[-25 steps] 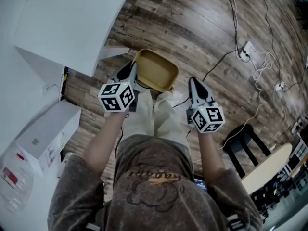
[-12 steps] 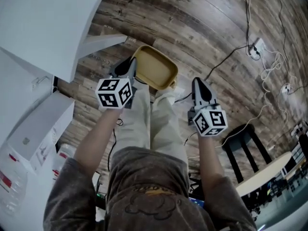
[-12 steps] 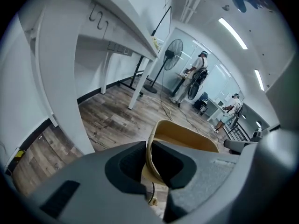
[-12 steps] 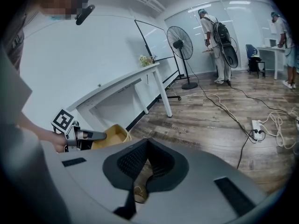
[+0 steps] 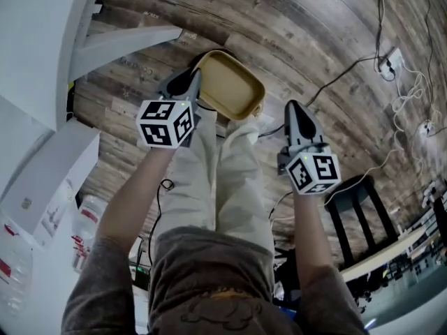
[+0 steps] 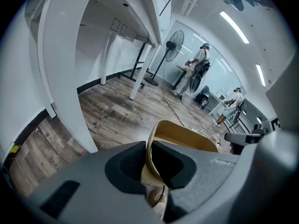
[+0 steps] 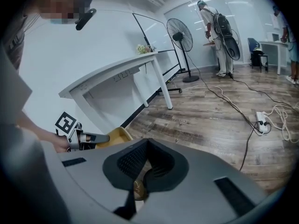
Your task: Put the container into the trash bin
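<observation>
The right tongs [image 7: 146,146] had their jaws pressed together with nothing between them. At near left, the left tongs [image 7: 105,137], with a marker cube [image 7: 65,123], met the rim of a yellow container [image 7: 117,134]. Beyond stood a white surface [image 7: 117,66], a pedestal fan [image 7: 180,36] and a person [image 7: 217,29]. A power strip [image 7: 262,120] lay on the wooden floor [image 7: 205,120].

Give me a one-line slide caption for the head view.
Seen from above, the left gripper grips a tan container by its rim over a wood floor; the right gripper alongside carries nothing.

White desk [image 5: 42,40], black stool [image 5: 353,188], cables [image 5: 416,89] across wood floor [image 5: 293,26]
</observation>
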`<state>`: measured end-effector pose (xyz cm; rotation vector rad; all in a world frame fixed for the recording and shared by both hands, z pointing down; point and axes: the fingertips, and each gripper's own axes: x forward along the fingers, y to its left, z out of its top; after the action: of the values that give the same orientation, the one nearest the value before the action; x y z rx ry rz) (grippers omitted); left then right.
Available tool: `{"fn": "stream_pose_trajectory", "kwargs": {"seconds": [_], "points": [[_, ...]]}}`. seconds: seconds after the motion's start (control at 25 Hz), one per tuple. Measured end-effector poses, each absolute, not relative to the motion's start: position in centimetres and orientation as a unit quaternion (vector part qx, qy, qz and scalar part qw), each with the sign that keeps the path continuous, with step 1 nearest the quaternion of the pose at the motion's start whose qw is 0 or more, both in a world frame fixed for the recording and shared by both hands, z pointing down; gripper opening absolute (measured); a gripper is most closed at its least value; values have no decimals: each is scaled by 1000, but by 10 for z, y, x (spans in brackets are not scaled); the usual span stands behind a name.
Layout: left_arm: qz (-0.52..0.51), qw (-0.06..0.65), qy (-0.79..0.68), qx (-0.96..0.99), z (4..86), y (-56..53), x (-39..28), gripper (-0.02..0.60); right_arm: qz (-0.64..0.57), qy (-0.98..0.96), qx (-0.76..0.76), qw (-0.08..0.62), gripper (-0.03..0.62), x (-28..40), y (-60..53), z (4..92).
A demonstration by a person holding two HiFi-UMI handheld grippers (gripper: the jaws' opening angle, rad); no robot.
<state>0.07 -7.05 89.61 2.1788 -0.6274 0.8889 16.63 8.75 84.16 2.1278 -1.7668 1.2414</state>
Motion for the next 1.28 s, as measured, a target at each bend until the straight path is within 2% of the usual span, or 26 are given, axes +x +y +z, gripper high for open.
{"fn": "stream_pose_trajectory", "kwargs": {"seconds": [0.28,1.28], "points": [[366,347,-235,831,944,-61,-10,40,421,-584,692,58,1,157,88,885],[491,285,-273,776,1095,-41,-38,38,440,-587,677,56,2,144,93,899]]}}
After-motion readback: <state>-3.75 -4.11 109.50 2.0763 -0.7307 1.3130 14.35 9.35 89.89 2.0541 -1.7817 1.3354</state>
